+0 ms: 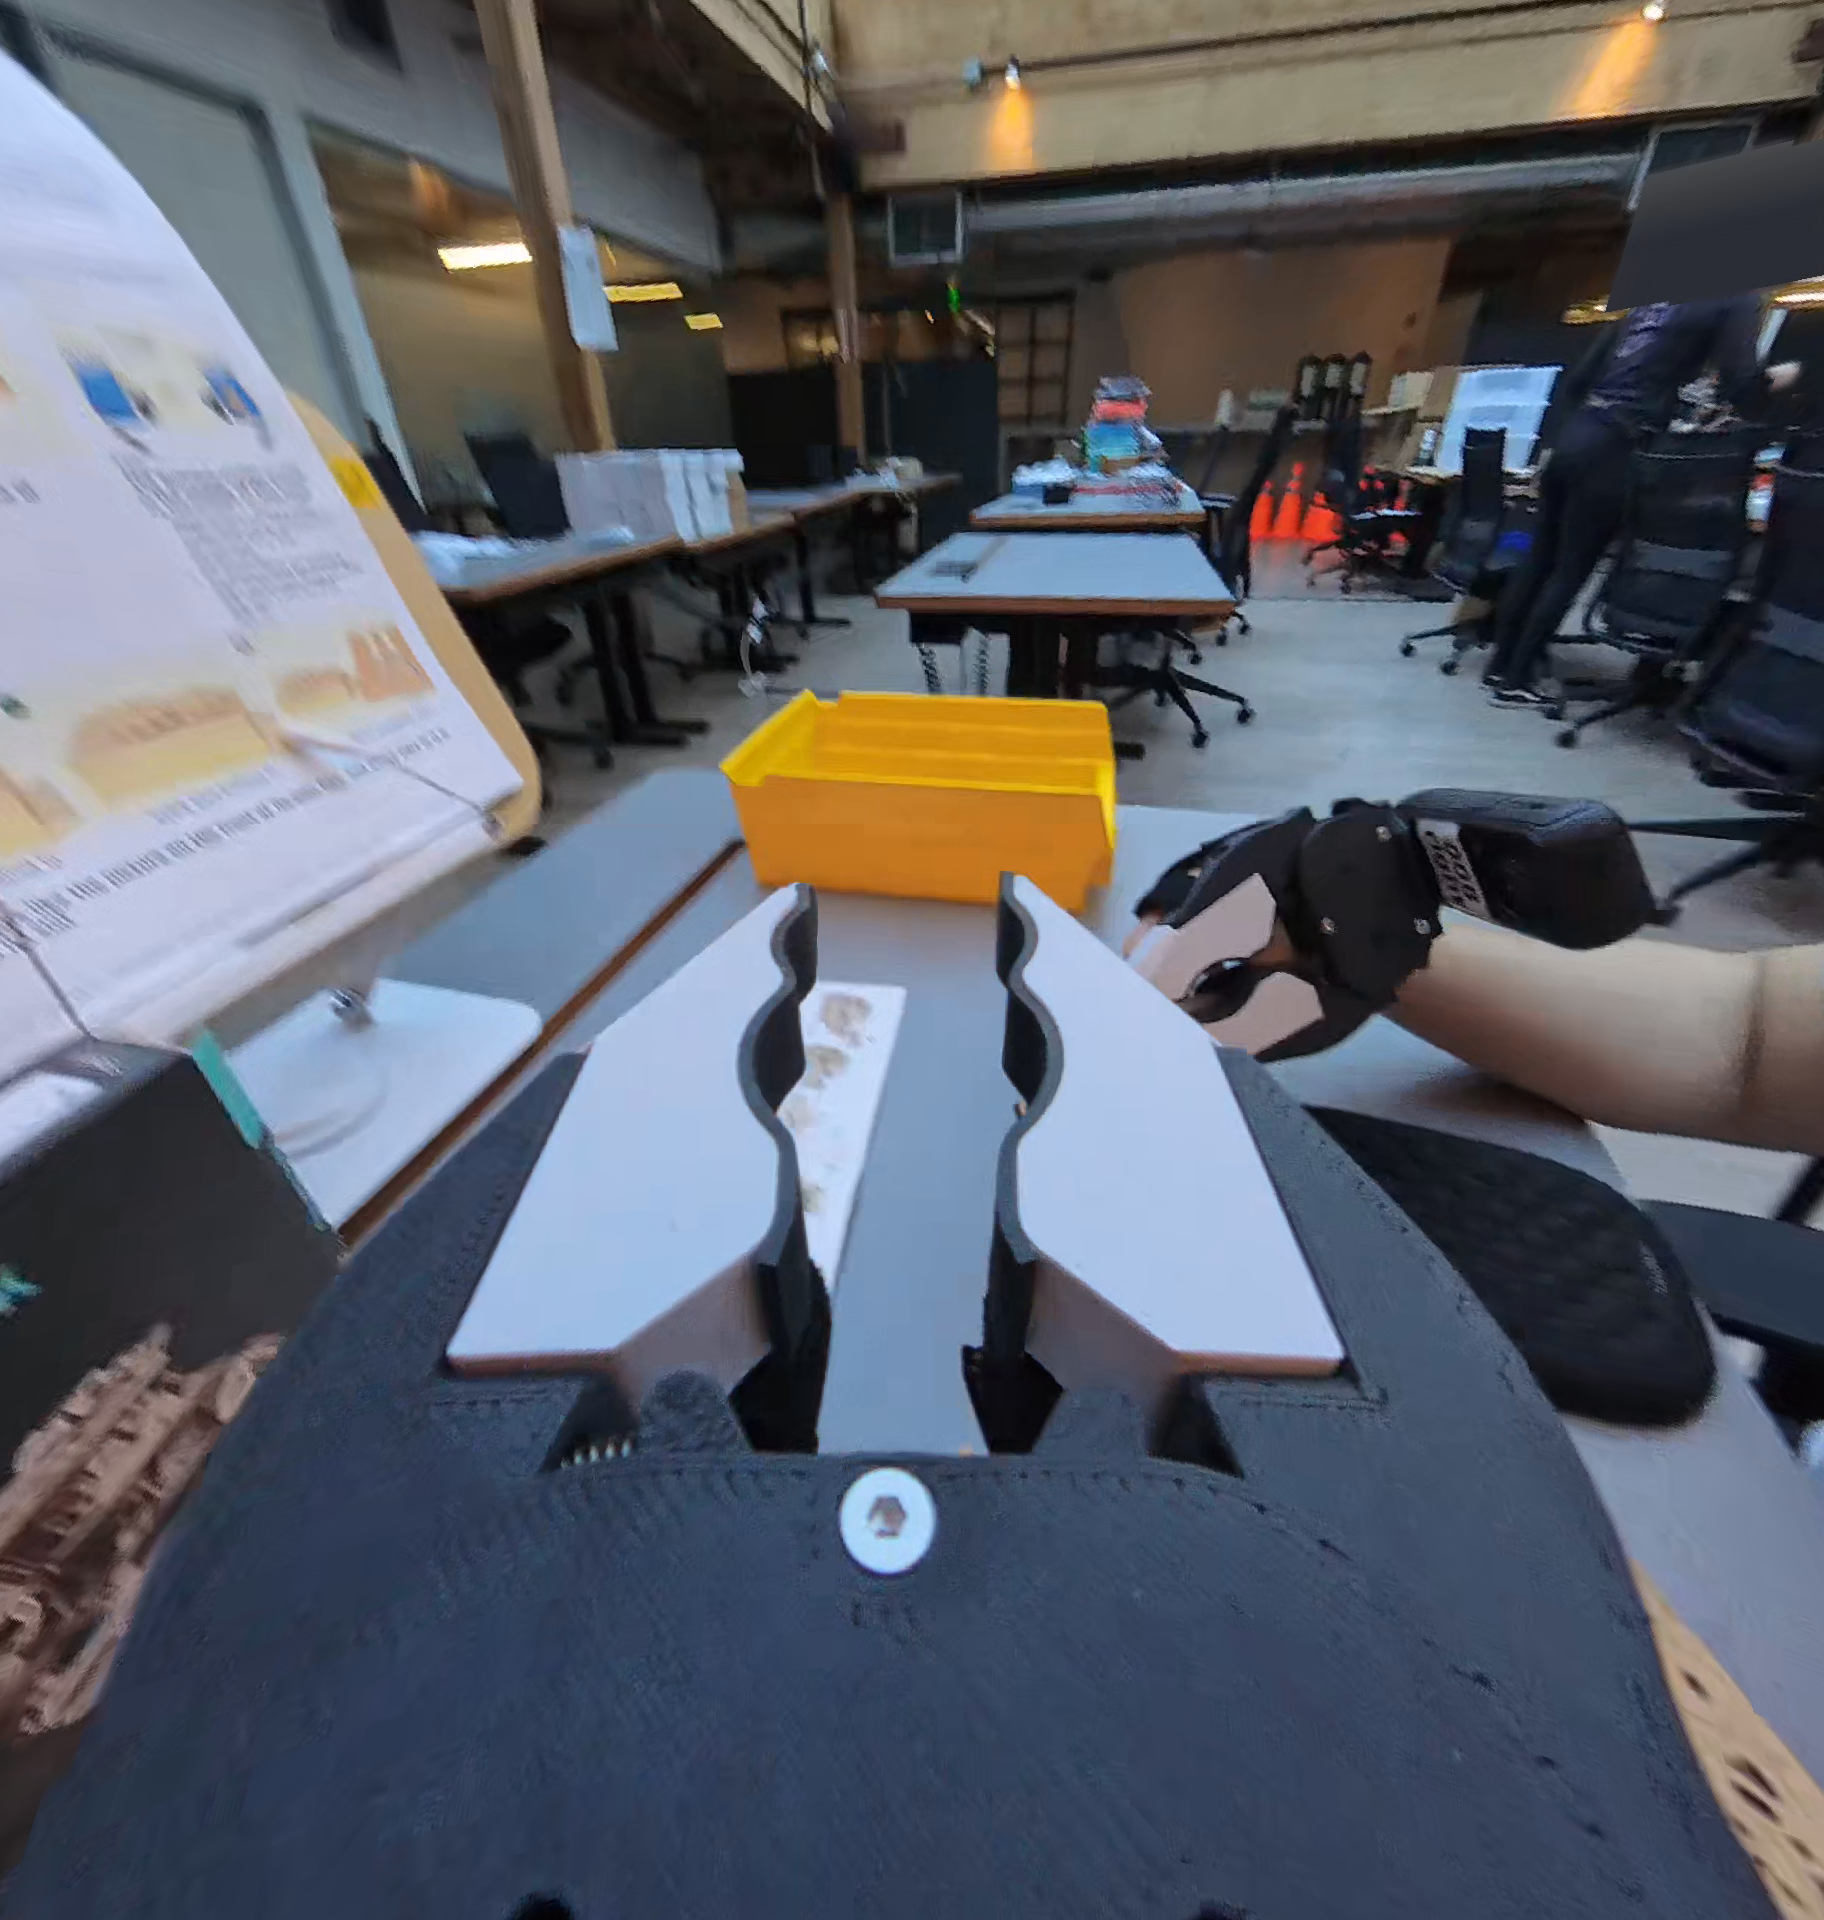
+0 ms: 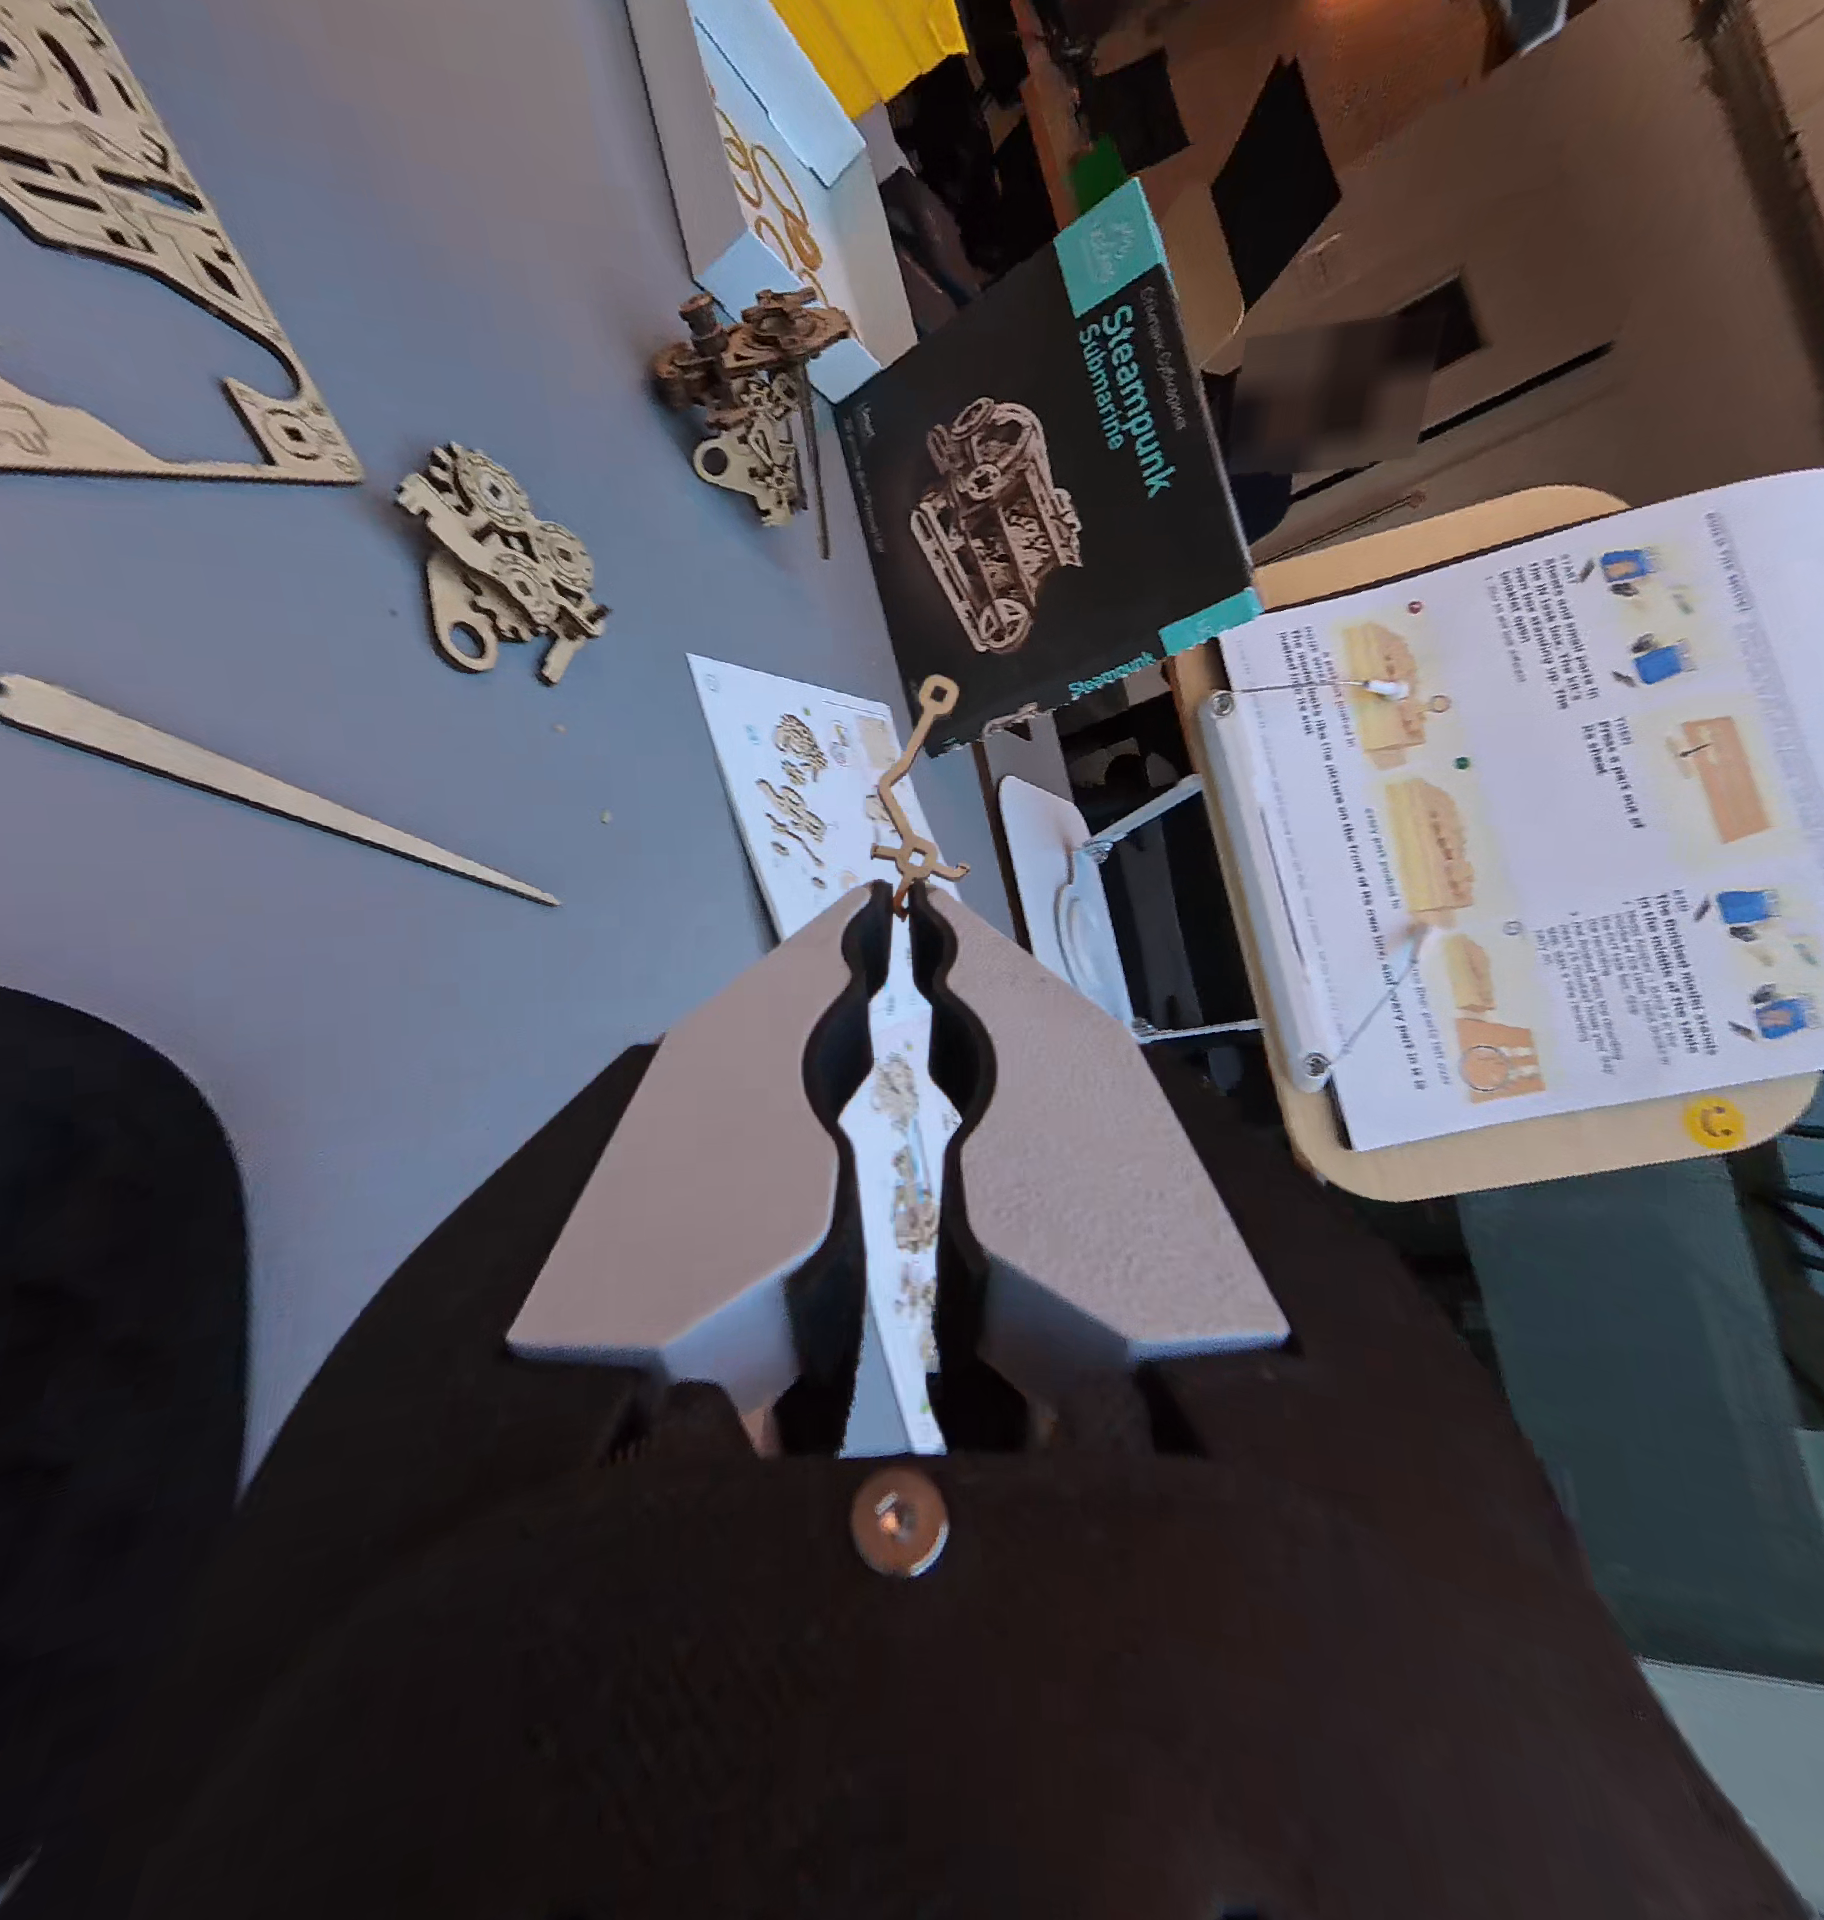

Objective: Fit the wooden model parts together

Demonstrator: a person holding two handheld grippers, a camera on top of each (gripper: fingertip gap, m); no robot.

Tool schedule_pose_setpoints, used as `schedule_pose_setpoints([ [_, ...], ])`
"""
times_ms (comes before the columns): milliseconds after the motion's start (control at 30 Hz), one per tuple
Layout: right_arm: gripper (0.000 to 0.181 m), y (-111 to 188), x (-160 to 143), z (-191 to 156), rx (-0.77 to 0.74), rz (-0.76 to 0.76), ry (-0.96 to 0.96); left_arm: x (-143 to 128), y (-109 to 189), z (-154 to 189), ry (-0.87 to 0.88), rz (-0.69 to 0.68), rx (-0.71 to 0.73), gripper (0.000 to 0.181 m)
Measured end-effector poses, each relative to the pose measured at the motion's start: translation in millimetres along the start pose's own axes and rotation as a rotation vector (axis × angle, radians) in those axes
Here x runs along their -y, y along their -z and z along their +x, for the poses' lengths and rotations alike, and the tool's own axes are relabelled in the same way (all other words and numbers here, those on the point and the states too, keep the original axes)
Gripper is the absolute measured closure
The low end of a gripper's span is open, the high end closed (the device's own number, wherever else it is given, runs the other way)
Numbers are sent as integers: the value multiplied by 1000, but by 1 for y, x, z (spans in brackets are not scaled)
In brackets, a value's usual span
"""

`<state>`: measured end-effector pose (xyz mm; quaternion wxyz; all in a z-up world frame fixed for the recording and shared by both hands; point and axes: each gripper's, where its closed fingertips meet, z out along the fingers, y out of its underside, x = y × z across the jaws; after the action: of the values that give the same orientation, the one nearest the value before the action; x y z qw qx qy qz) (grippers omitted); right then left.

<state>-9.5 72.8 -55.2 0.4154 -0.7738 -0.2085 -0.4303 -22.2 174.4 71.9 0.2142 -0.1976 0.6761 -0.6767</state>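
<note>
The thin wooden crank-shaped part is pinched at its lower end by the very tips of the right gripper, which is clenched on it and holds it up above the desk, clear of the surface. Held by one end like this, its square-holed head stays free, probably so it can be slotted onto one of the assemblies. The gear cluster lies flat toward the middle of the desk, and the darker sub-assembly sits farther back beside the black kit box. A long tapered wooden sliver lies alone nearer the front edge, and the punched-out sheet occupies the far left corner of the right wrist view, cut off by the frame.

The left gripper is released, its jaws standing apart over the bare desk and an instruction leaflet, holding nothing. A yellow bin stands at the back edge. The propped instruction page is blurred here. From the left wrist view the crank part itself cannot be made out in the right gripper's tips, and which assembly it belongs to is unclear.
</note>
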Motion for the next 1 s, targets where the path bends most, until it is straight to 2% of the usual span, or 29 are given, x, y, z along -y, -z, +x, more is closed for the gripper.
schedule_pose_setpoints([
  [100, 180, -1, 5, 34, 8, 15, 57, 29, -5, -5, -196, 81, 86, 150],
  [167, 180, -3, 17, 56, 30, 46, 97, 32, -12, -12, -290, 42, 146, 144],
  [233, 180, -7, 30, 76, 38, 63, 125, 32, -15, -18, -307, -4, 181, 145],
  [300, 180, -12, 34, 89, 38, 44, 127, 29, -16, -13, -256, -13, 140, 148],
  [367, 180, -18, 36, 95, 17, 44, 139, 27, -14, -6, -161, 30, 71, 162],
  [433, 180, -25, 28, 86, 57, 16, 188, 21, -8, 1, -79, 66, -17, 181],
  [500, 180, -30, 12, 81, 77, -48, 220, 18, -3, -5, -25, 102, -50, 181],
  [567, 180, -33, 4, 68, 123, -47, 221, 18, 1, -17, 37, 118, -51, 181],
  [667, 180, -40, 0, 69, 106, -46, 219, 10, 3, -31, 115, 69, -36, 181],
  [767, 180, -47, 12, 83, 37, 30, 94, -3, 3, -49, 82, 19, 68, 181],
  [867, 180, -51, 19, 92, -4, 92, -48, -7, 4, -66, 110, 55, 157, 181],
  [1000, 180, -53, 32, 99, -47, 125, -195, -10, -1, -62, 276, 95, 65, 167],
])
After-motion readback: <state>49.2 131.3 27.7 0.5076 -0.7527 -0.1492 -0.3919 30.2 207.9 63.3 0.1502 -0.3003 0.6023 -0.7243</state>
